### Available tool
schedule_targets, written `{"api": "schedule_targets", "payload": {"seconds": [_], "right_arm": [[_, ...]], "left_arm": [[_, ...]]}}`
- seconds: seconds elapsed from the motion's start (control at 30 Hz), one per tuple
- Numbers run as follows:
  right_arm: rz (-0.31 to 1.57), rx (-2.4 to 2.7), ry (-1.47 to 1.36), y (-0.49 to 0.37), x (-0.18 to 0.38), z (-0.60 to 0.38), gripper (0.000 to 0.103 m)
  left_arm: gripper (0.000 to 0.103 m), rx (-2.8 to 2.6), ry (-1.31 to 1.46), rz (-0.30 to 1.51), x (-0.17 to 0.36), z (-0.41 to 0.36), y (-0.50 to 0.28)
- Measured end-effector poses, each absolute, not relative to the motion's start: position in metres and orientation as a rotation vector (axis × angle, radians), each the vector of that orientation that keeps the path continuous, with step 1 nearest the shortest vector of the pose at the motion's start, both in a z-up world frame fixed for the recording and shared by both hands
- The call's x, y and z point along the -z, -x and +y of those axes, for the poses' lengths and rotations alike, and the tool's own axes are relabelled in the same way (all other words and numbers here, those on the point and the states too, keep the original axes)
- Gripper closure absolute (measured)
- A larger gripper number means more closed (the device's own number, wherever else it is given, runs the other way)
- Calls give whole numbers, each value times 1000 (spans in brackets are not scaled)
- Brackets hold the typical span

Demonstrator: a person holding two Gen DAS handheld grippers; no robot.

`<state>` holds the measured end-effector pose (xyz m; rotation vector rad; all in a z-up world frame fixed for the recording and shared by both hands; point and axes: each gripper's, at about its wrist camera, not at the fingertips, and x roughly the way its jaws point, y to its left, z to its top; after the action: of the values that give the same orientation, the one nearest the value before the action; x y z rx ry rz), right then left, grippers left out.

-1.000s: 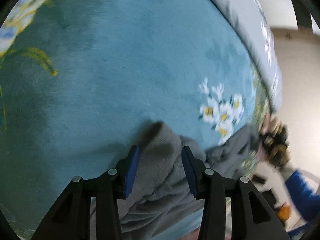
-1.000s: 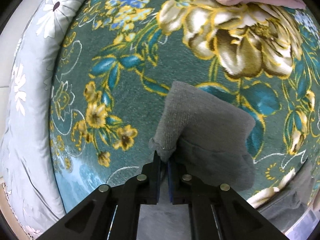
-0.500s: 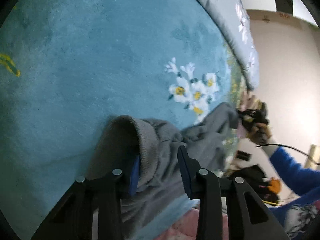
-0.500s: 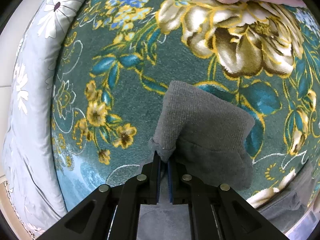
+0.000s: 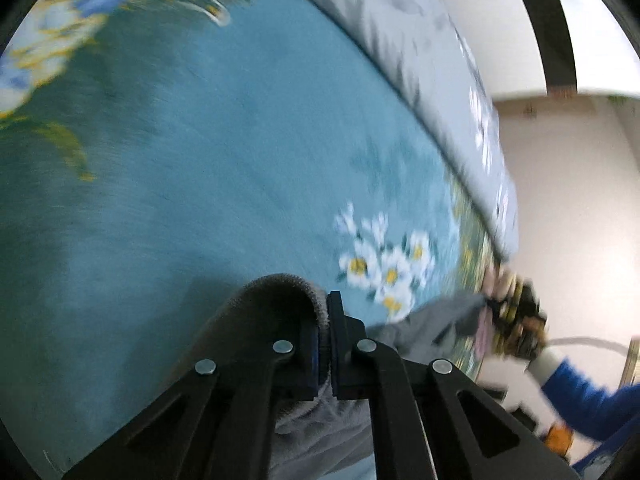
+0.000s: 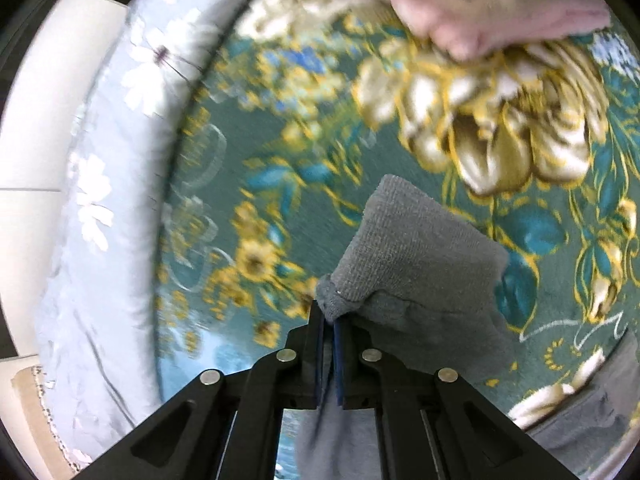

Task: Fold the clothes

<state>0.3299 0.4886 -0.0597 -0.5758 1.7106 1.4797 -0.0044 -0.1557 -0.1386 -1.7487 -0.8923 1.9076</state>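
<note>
Grey garment (image 5: 276, 304) pinched in left gripper (image 5: 329, 322), right gripper (image 6: 328, 322) clamping its cuff

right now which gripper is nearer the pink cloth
Right. The right gripper faces the pink cloth across the blanket; the left gripper shows no pink cloth ahead.

The setting is a home, most likely a bedroom. The work surface is a plush teal blanket (image 5: 208, 184) with white daisies and large gold flowers, spread flat as on a bed. A pale grey-blue quilt (image 6: 104, 208) printed with white flowers lies bunched along its edge. Plain cream walls (image 5: 580, 208) stand beyond it. A folded pink cloth (image 6: 492, 12) rests on the blanket's far side.
</note>
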Motion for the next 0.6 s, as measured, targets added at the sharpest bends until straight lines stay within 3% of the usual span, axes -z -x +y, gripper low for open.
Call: {"api": "schedule_targets", "payload": {"seconds": [0.33, 0.6], "right_arm": [[1688, -1530, 378, -334, 26, 517, 99], [1676, -1544, 455, -308, 29, 526, 99]], "left_arm": [[100, -2187, 1590, -1088, 113, -215, 40], [99, -2226, 1754, -1064, 140, -214, 70]]}}
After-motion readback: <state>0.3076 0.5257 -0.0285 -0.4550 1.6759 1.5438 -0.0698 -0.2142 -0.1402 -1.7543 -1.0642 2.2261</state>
